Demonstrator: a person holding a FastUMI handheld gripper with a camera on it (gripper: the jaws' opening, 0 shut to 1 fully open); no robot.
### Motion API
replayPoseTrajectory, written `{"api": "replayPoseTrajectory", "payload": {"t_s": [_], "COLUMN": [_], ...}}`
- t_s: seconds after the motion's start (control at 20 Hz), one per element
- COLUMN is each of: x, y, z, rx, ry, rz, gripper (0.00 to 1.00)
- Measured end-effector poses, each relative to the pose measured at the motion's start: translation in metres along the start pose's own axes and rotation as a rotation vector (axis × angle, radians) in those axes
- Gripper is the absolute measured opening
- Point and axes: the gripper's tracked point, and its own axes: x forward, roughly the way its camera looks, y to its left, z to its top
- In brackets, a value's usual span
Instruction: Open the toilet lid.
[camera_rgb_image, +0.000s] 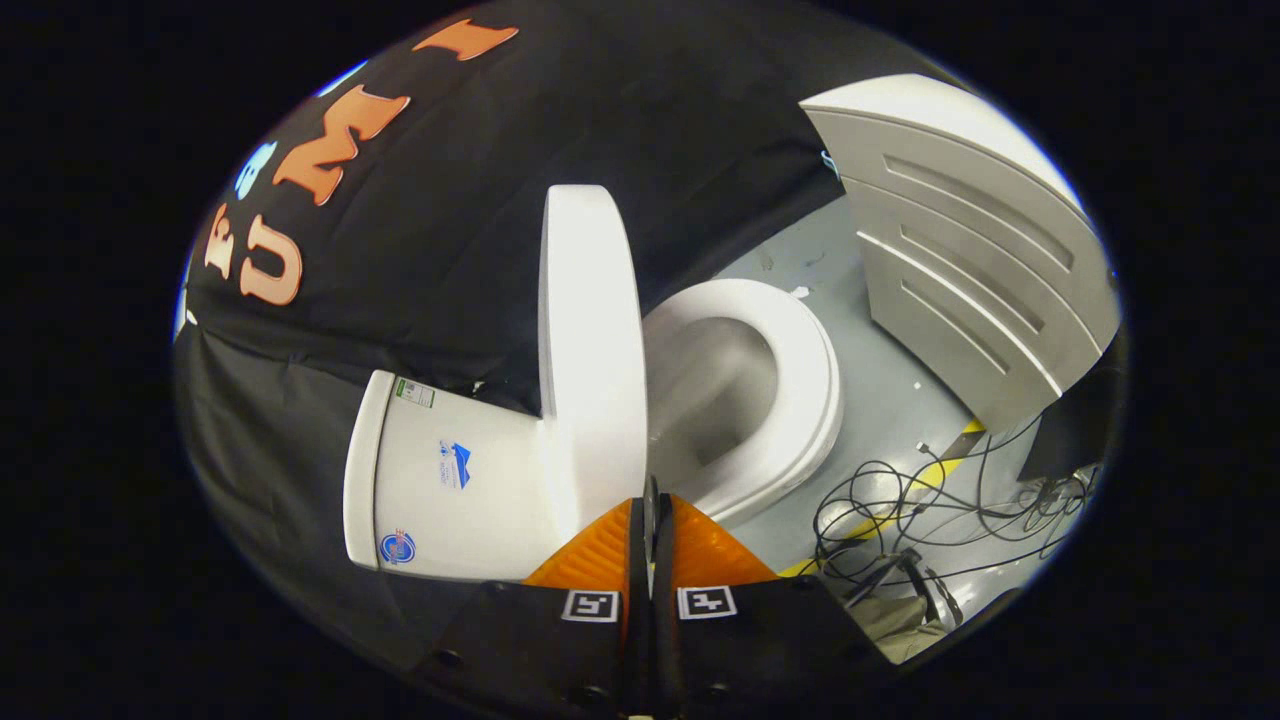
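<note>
The hand-held gripper (650, 520) has its fingers pressed together with nothing between them, tips just short of the raised toilet lid (590, 350). The lid stands upright, leaning back against the white cistern (450, 490). Beyond it, the toilet seat (800, 390) rings the open bowl. Farther off, tangled black cables (920, 510) lie on the grey floor (900, 400) near a white cabinet (980, 270).

I am in a mock bathroom set up inside a recording booth: a white toilet (600, 420) stands against a black cloth wall (420, 260), a white cabinet (980, 260) upper right, loose cables (930, 510) sprawled over the grey floor (890, 400) lower right.
</note>
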Motion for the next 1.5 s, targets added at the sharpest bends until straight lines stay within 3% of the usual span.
{"api": "replayPoseTrajectory", "payload": {"t_s": [0.65, 1.05, 1.3, 1.5], "x": [-0.027, -0.030, -0.028, -0.020], "y": [0.100, 0.162, 0.192, 0.222], "z": [-0.019, -0.043, -0.062, -0.076], "rx": [-0.251, -0.369, -0.540, -0.558], "ry": [-0.114, -0.157, -0.215, -0.217], "rz": [-0.114, -0.115, -0.175, -0.147], "gripper": [0.08, 0.08, 0.08, 0.08]}}
